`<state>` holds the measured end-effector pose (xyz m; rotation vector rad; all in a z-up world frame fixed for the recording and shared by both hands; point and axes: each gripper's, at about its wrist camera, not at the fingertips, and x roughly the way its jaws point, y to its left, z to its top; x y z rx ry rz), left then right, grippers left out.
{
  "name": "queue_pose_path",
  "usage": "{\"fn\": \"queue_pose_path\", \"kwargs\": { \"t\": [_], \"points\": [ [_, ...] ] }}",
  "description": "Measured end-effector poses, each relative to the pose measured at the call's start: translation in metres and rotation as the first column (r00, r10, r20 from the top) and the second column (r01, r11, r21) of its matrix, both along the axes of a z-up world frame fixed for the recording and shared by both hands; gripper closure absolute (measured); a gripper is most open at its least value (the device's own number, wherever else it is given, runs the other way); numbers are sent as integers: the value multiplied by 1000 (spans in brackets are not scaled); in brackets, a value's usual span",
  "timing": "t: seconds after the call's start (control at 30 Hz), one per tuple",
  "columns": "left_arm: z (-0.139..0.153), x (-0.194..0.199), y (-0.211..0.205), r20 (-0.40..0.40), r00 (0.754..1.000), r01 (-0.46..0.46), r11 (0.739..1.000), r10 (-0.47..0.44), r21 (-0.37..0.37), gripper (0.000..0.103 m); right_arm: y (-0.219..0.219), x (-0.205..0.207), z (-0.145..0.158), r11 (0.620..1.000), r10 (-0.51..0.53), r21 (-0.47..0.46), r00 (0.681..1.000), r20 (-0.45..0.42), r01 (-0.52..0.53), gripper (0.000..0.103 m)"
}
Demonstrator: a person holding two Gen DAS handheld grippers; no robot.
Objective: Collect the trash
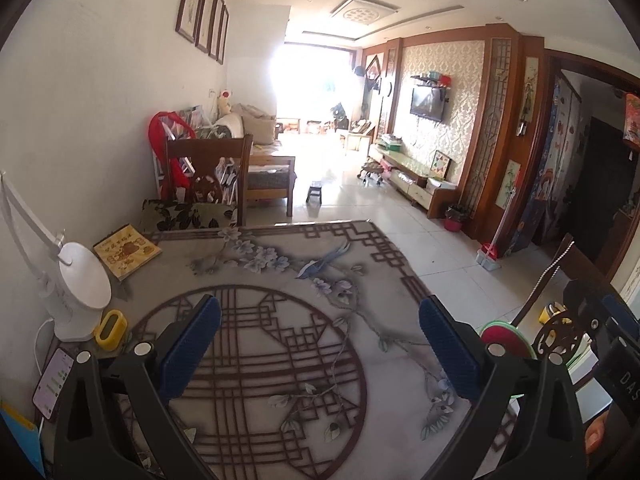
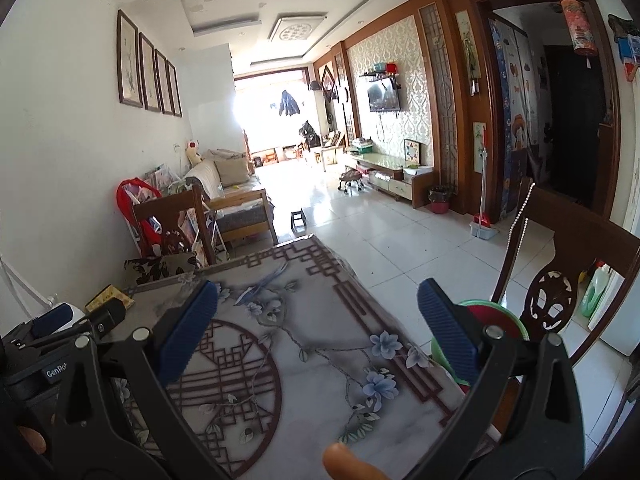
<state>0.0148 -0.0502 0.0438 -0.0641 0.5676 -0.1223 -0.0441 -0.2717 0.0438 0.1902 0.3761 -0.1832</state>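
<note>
My left gripper (image 1: 320, 320) hangs open over the table (image 1: 280, 280), nothing between its blue pads (image 1: 192, 344). The table carries a grey cloth with flowers, a bird and brown lattice. My right gripper (image 2: 318, 304) is open too, above the table's right part (image 2: 320, 340), its right finger over the edge. The left gripper (image 2: 60, 320) shows at the left of the right wrist view; part of the right gripper (image 1: 616, 360) shows at the right of the left wrist view. I see no loose trash on the cloth. A small red bin (image 2: 440, 202) stands on the floor by the TV cabinet.
Along the wall side lie a white lamp base (image 1: 80, 296), a yellow holder (image 1: 110, 330), a phone (image 1: 52, 384) and a yellow book (image 1: 128, 254). Wooden chairs stand at the far end (image 1: 208, 176) and right side (image 2: 560, 292), the latter holding a red-green round thing (image 2: 492, 320). A dustpan (image 2: 482, 226) sits on the tiled floor.
</note>
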Motion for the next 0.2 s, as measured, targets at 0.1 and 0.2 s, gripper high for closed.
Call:
{"fn": "queue_pose_path", "kwargs": {
  "t": [0.1,0.2],
  "points": [
    [-40,18,20,-86,995,-38,999,40,32,8,0,31,-40,999,47,6,990,-133,-46,4],
    [-106,40,61,-216,960,-150,981,175,126,8,-2,71,-105,995,92,-12,943,-321,-101,4]
  ]
}}
